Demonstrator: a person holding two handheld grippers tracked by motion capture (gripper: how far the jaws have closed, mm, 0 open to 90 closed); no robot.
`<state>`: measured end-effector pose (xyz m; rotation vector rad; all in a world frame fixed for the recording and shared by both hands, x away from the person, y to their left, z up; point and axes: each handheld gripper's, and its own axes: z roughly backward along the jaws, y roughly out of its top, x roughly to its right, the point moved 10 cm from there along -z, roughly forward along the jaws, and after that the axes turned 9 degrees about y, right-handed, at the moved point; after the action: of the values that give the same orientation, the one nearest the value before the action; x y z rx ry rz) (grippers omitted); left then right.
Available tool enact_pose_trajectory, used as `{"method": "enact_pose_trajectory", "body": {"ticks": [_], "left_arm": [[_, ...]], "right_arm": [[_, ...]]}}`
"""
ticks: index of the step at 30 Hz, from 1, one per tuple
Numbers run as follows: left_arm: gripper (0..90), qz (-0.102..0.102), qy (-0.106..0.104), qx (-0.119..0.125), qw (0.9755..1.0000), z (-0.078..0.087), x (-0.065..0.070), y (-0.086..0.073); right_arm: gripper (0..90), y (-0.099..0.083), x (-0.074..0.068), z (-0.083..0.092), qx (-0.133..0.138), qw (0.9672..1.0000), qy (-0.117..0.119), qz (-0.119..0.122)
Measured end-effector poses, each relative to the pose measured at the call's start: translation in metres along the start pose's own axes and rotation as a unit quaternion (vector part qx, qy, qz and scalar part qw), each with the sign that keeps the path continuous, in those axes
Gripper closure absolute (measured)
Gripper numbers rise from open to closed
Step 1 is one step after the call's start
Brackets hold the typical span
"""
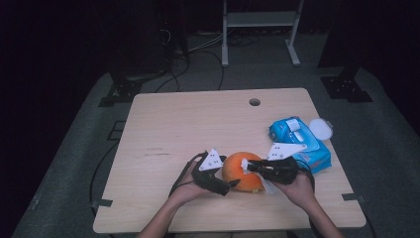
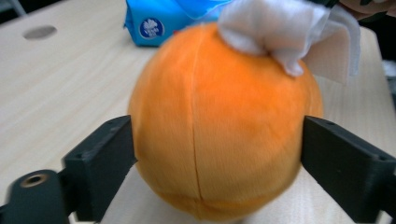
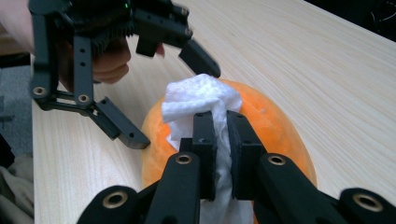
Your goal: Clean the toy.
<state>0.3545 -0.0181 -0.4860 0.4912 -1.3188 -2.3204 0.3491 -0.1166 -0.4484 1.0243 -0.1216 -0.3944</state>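
Note:
An orange plush ball (image 1: 242, 173) sits near the table's front edge, between my two grippers. In the left gripper view the ball (image 2: 224, 126) lies between my left gripper's (image 2: 217, 158) black jaws, which stand wide at its sides without squeezing it. My right gripper (image 3: 222, 121) is shut on a crumpled white tissue (image 3: 201, 95) and holds it against the top of the ball (image 3: 275, 135). Seen from above, the left gripper (image 1: 225, 186) comes at the ball from the left and the right gripper (image 1: 247, 166) from the right.
A blue pack of wipes (image 1: 299, 144) lies just right of the ball, with a white round lid (image 1: 321, 128) behind it. A cable hole (image 1: 254, 102) sits at the back of the wooden table (image 1: 188, 124). Dark stands and cables surround the table.

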Motion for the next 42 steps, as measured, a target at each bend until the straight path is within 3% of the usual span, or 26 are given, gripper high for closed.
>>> {"method": "enact_pose_trajectory", "body": {"ticks": [2,3,5,6,8,10,13,14,15,17,18,19,22,23,24,26,28,29,31,32,35,37,39,40,41,42], "left_arm": [[19.9,-0.018,0.006,-0.004,0.9998,0.000,0.001,0.000],[23.0,-0.020,0.007,-0.004,0.9998,0.000,0.002,0.001],[25.2,-0.051,0.009,0.001,0.9987,0.003,0.008,0.007],[25.6,-0.051,0.009,0.001,0.9987,0.003,0.008,0.007],[25.9,-0.072,0.013,-0.003,0.9973,0.004,0.011,0.005],[25.9,-0.069,0.008,-0.001,0.9976,0.004,0.010,0.004],[23.2,-0.061,0.004,-0.002,0.9981,0.005,0.007,0.000],[23.2,-0.053,0.001,0.001,0.9986,0.004,0.006,0.000],[17.4,-0.031,-0.013,0.002,0.9994,0.004,0.005,0.002],[13.1,-0.003,-0.014,0.010,0.9999,0.003,0.001,0.005],[12.8,-0.003,-0.014,0.010,0.9999,0.003,0.001,0.005],[13.8,0.011,-0.022,0.012,0.9996,0.002,0.002,0.007],[22.6,-0.015,-0.016,0.010,0.9997,0.000,0.010,0.005],[24.2,-0.015,-0.016,0.010,0.9997,0.000,0.010,0.005],[25.8,-0.041,-0.016,0.011,0.9990,0.003,0.014,0.006],[27.0,-0.064,-0.010,0.007,0.9978,0.004,0.015,0.006],[27.4,-0.063,-0.011,0.008,0.9979,0.005,0.015,0.005],[27.0,-0.062,-0.013,0.009,0.9980,0.004,0.013,0.004],[23.0,-0.056,-0.012,0.010,0.9983,0.004,0.011,0.004],[18.9,-0.029,-0.009,0.010,0.9995,0.002,0.007,0.004],[11.9,-0.001,-0.008,0.010,0.9999,-0.002,0.004,0.005],[17.0,-0.011,-0.015,0.010,0.9998,-0.003,0.008,0.005],[22.4,-0.029,-0.009,0.005,0.9995,-0.002,0.011,0.004],[25.3,-0.029,-0.009,0.005,0.9995,-0.002,0.011,0.004],[27.6,-0.054,-0.001,0.010,0.9985,0.001,0.014,0.006],[29.0,-0.054,-0.001,0.010,0.9985,0.001,0.014,0.006]], "right_arm": [[82.0,0.001,-0.003,-0.001,-0.002,1.0000,-0.001,0.003],[81.9,0.005,-0.011,-0.006,-0.002,0.9999,0.009,0.010],[81.8,0.009,-0.024,-0.014,-0.005,0.9994,0.023,0.024],[81.8,0.009,-0.024,-0.014,-0.005,0.9994,0.023,0.024],[81.9,0.009,-0.031,-0.022,-0.023,0.9985,0.023,0.044],[82.0,0.010,-0.024,-0.017,-0.014,0.9991,0.016,0.036],[82.0,0.005,-0.002,-0.001,-0.005,0.9998,-0.013,0.017],[82.0,0.005,-0.002,-0.001,-0.005,0.9998,-0.013,0.017],[82.0,-0.003,0.011,0.008,-0.002,0.9997,-0.023,-0.004],[82.0,-0.005,0.012,0.011,0.003,0.9997,-0.020,-0.012],[81.9,-0.005,0.010,0.010,0.003,0.9998,-0.017,-0.012],[81.9,-0.004,0.007,0.008,0.002,0.9999,-0.013,-0.010],[81.9,0.003,-0.010,-0.006,-0.008,0.9999,0.005,0.012],[81.9,0.003,-0.010,-0.006,-0.008,0.9999,0.005,0.012],[81.9,0.007,-0.021,-0.015,-0.010,0.9995,0.019,0.025],[81.9,0.009,-0.026,-0.019,-0.017,0.9990,0.018,0.038],[81.9,0.009,-0.025,-0.019,-0.020,0.9989,0.015,0.040],[81.9,0.009,-0.016,-0.011,-0.012,0.9994,0.003,0.032],[81.9,0.008,-0.011,-0.007,-0.011,0.9995,-0.002,0.028],[81.9,0.001,0.002,0.001,-0.015,0.9996,-0.016,0.016],[81.9,-0.006,0.015,0.010,0.001,0.9998,-0.016,-0.015],[81.9,-0.004,0.012,0.010,0.001,0.9998,-0.016,-0.011],[81.8,0.000,0.002,0.004,-0.003,1.0000,-0.008,0.002],[81.8,0.003,-0.004,0.000,-0.003,1.0000,-0.001,0.009],[81.8,0.006,-0.011,-0.005,-0.001,0.9999,0.011,0.012],[81.8,0.008,-0.017,-0.009,0.001,0.9996,0.022,0.016]]}}
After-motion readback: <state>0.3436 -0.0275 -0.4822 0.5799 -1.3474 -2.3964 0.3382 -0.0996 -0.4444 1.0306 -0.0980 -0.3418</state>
